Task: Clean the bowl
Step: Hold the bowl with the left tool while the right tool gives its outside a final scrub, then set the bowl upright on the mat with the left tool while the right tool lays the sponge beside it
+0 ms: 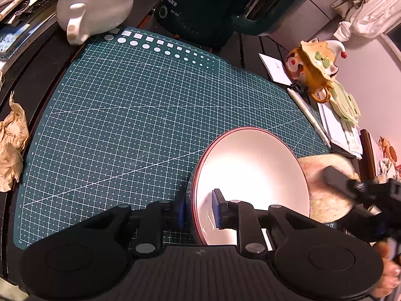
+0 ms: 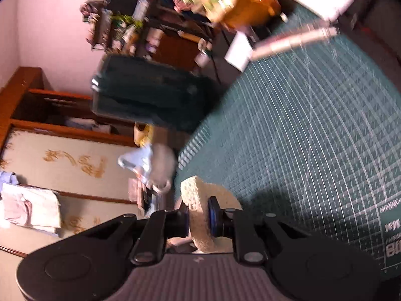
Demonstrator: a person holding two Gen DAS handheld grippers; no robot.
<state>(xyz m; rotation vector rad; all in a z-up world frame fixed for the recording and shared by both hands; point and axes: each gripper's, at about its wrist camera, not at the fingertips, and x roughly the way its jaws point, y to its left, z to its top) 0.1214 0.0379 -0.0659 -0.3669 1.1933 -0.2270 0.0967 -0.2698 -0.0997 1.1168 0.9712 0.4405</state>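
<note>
White round bowl with red rim (image 1: 250, 175) pinched at its edge by left gripper (image 1: 199, 209), round yellow sponge (image 2: 200, 215) squeezed in right gripper (image 2: 199, 217): could slip and break if rubbed hard.

White bowl (image 1: 250, 173) with a thin red rim, sitting on the teal white-gridded cutting mat (image 1: 140, 115); sponge (image 2: 200, 215) is pale cream.

Lived-in home room, hobby desk corner. Green gridded cutting mat (image 1: 130, 115) covers dark tabletop. Around it: novelty ceramic teapot (image 1: 92, 7) with blue lid, clown-faced ceramic pot (image 1: 314, 62), dark green kitchen appliance (image 1: 200, 7), crumpled brown paper (image 1: 12, 138), pen (image 1: 308, 113), loose papers. Beyond table: wooden bed frame (image 2: 27, 87), folded cloth (image 2: 30, 210), cluttered shelf (image 2: 120, 22), pink wall (image 2: 50, 25).
</note>
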